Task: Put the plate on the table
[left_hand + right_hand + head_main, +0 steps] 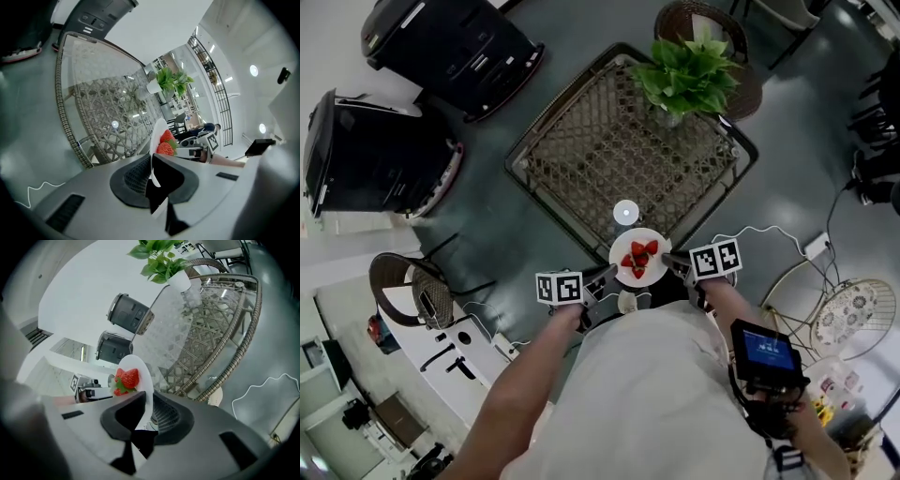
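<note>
plate (pixel 622 248) of strawberries (pixel 638 260) sits between left gripper (pixel 605 275) and right gripper (pixel 675 262), each clamped on a thin bit of opposite rim, over the table (pixel 609 150) near edge. risk: uneven lowering tilts it, so the berries roll or the rim slips out.

Both forearms reach forward from the torso, the left arm (pixel 520 398) bare and angled inward. The left gripper (pixel 606 276) and the right gripper (pixel 676 263) point toward each other, level. Each has its jaws pinched onto an opposite edge of the plate (pixel 657 269), the rim caught between them.
</note>
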The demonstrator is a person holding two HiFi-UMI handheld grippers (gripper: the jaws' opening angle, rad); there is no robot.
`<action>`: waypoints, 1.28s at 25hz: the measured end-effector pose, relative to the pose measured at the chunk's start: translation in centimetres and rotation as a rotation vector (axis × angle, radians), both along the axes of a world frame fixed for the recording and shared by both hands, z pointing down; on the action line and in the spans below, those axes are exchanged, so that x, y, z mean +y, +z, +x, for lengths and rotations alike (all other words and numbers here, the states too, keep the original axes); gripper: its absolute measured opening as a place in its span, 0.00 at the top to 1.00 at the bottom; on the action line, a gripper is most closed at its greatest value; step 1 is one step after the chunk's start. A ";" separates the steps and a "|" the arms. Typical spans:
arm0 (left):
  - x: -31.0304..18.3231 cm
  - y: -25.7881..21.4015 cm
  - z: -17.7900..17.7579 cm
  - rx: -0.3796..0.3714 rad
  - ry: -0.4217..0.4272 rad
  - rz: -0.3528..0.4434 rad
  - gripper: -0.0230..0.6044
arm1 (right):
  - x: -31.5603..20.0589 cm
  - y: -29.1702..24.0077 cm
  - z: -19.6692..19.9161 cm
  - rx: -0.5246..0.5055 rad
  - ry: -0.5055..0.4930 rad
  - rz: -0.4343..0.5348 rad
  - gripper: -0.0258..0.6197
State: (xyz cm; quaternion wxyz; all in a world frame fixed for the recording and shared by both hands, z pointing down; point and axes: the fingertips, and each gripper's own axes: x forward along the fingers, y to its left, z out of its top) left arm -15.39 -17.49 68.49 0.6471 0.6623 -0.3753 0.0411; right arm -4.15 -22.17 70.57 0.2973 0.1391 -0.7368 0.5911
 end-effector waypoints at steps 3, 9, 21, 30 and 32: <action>-0.8 0.8 0.0 -0.007 -0.002 -0.017 0.94 | -0.8 0.6 0.1 0.007 -0.015 -0.014 0.90; -3.2 3.2 1.0 -0.033 0.037 -0.040 0.94 | -2.9 2.4 1.3 0.032 -0.019 -0.044 0.90; -6.1 6.8 1.3 -0.043 -0.023 -0.118 0.94 | -6.3 5.6 1.4 0.066 -0.062 -0.060 0.90; -11.1 8.1 -0.1 -0.070 -0.060 -0.118 0.94 | -11.6 6.6 0.0 0.068 -0.055 -0.009 0.90; -12.6 8.3 -0.1 -0.082 -0.051 -0.115 0.94 | -12.8 6.8 0.1 0.071 -0.038 -0.002 0.90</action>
